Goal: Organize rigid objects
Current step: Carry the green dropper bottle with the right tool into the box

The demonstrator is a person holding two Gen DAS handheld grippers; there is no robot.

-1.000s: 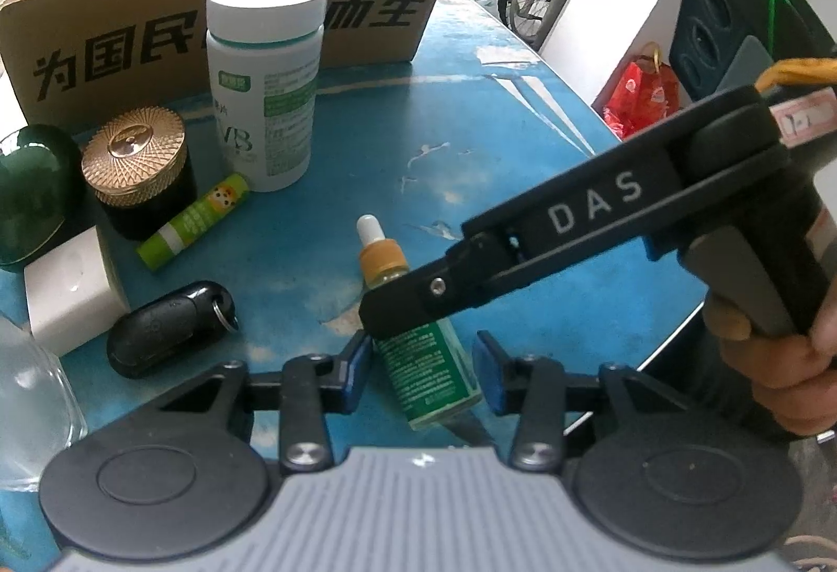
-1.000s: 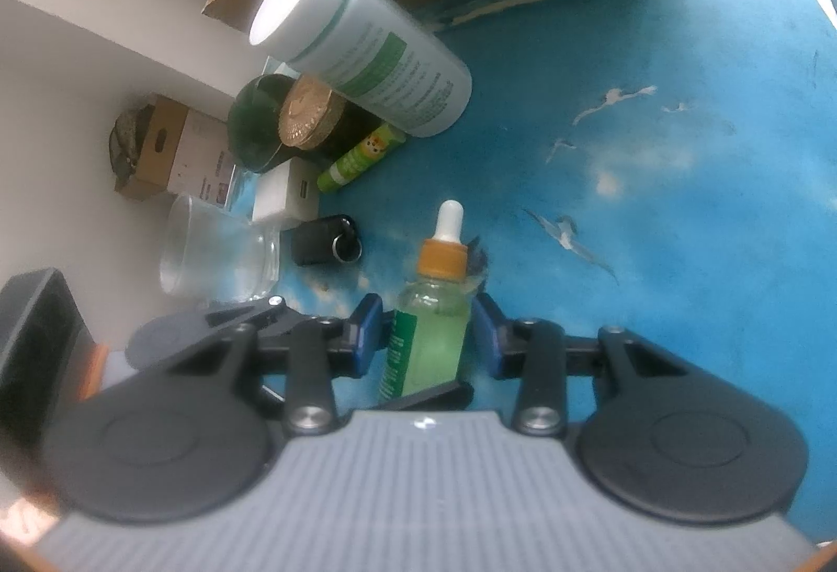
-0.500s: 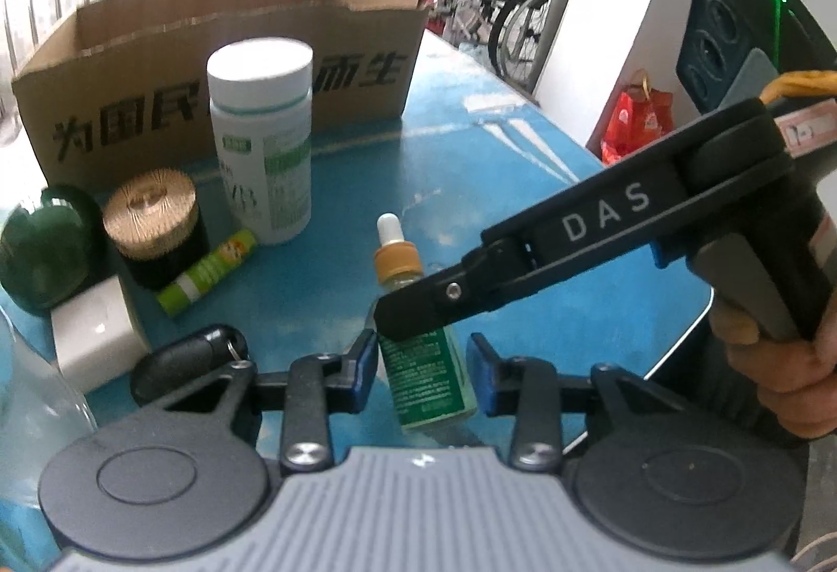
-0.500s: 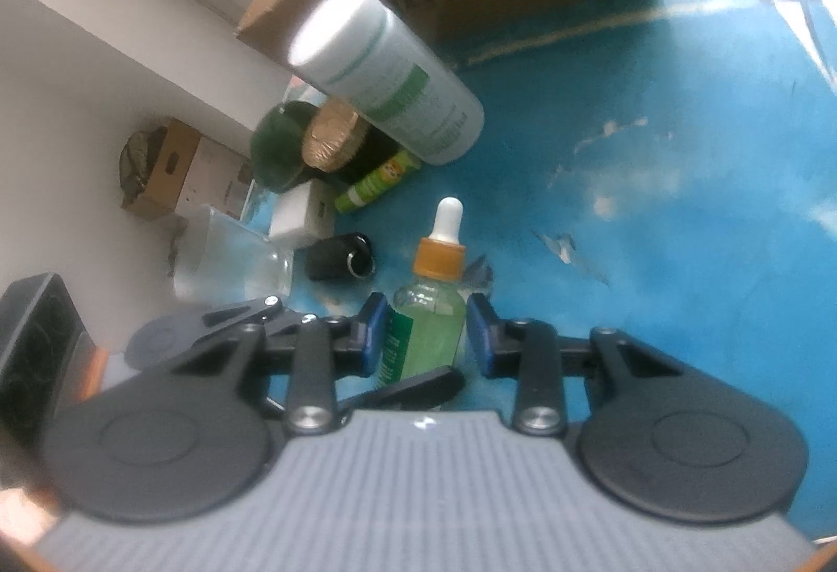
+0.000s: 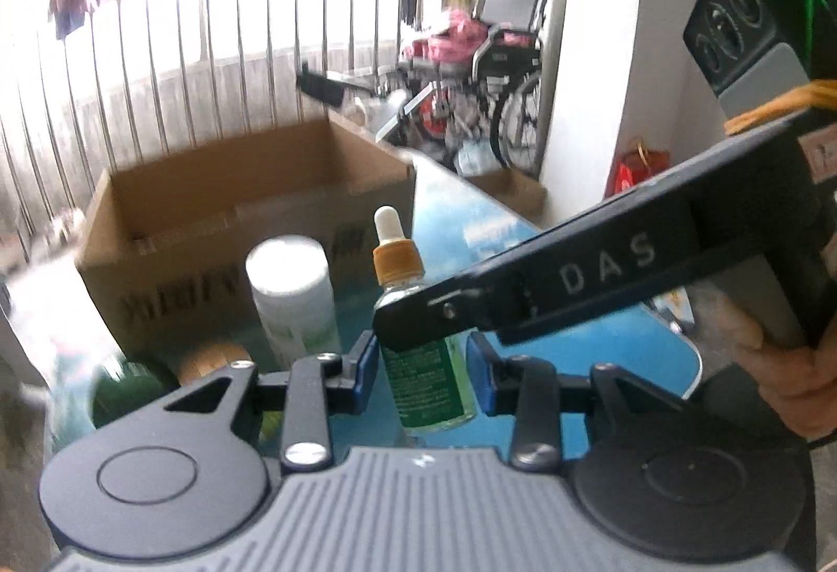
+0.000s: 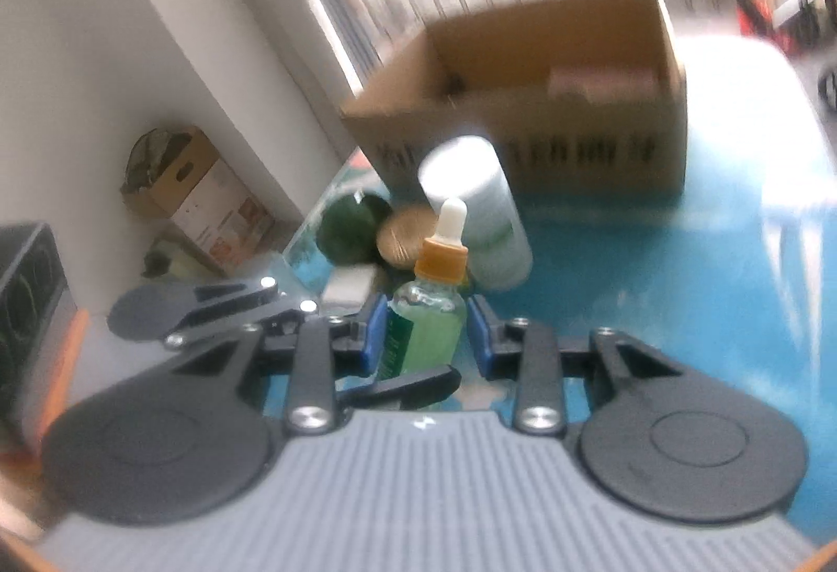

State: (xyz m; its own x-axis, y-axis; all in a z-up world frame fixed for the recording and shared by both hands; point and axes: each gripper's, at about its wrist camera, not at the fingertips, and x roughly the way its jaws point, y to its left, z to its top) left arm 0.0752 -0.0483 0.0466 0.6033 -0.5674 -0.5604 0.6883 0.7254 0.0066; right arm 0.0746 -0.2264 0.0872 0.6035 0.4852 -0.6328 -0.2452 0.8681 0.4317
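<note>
A dropper bottle (image 5: 429, 378) (image 6: 426, 326) of green liquid, with an orange collar and a white bulb, hangs upright above the blue table (image 5: 601, 352). My left gripper (image 5: 422, 368) is shut on its labelled body, both blue pads against the glass. My right gripper (image 6: 426, 336) is shut on the same bottle from another side. In the left wrist view one black finger (image 5: 523, 300) of the right gripper crosses the bottle's shoulder. An open cardboard box (image 5: 235, 226) (image 6: 523, 101) stands behind.
A white pill bottle (image 5: 293, 300) (image 6: 481, 205), a gold-lidded jar (image 6: 403, 237), a dark green object (image 6: 350, 226) and a white block (image 6: 348, 284) stand left of the dropper bottle. A hand (image 5: 784, 389) holds the right gripper. Wheelchairs (image 5: 497, 64) and railings lie beyond the table.
Both grippers have risen with the dropper bottle between them, lifting it off the table. The views have tilted upward, so the box's open top and the railing now show.
</note>
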